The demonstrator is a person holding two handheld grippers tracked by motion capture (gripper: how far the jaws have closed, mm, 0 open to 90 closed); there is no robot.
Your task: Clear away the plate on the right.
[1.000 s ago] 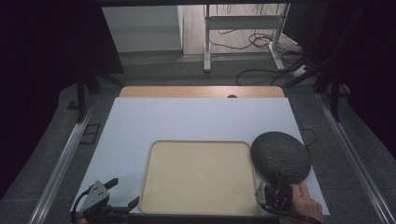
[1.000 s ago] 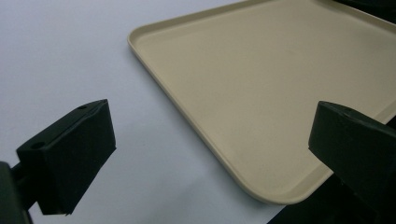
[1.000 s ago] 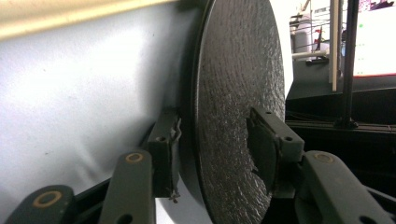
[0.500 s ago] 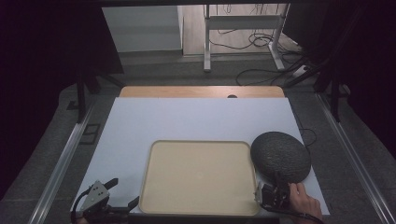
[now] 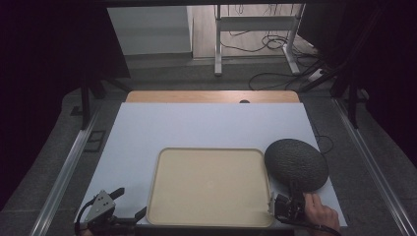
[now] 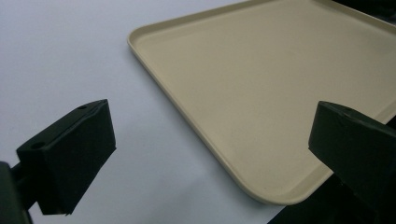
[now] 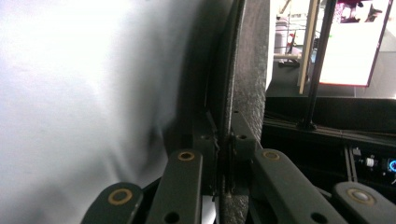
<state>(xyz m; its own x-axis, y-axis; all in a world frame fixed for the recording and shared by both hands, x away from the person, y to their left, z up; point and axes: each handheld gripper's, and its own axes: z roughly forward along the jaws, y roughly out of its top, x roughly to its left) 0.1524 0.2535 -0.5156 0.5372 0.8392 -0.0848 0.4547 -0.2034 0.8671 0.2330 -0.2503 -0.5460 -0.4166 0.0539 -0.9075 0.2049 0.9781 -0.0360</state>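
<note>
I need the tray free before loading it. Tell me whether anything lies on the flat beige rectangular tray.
No. In the high view the flat beige rectangular tray is bare, and the dark round textured mat lies beside it on the white table.

high: above, forward-down | left gripper view: close — shares tray (image 5: 209,187) | right gripper view: tight, edge-on

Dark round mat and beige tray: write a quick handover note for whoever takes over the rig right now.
Right hand-held gripper: shut on the near edge of the dark round mat, which sits on the white table just right of the beige tray.
Left hand-held gripper: open, holding nothing, beside the tray's near left corner.
Done: mat gripped.
Left: the tray is bare, so probably carry the mat onto it; the left gripper could steady the tray.
</note>
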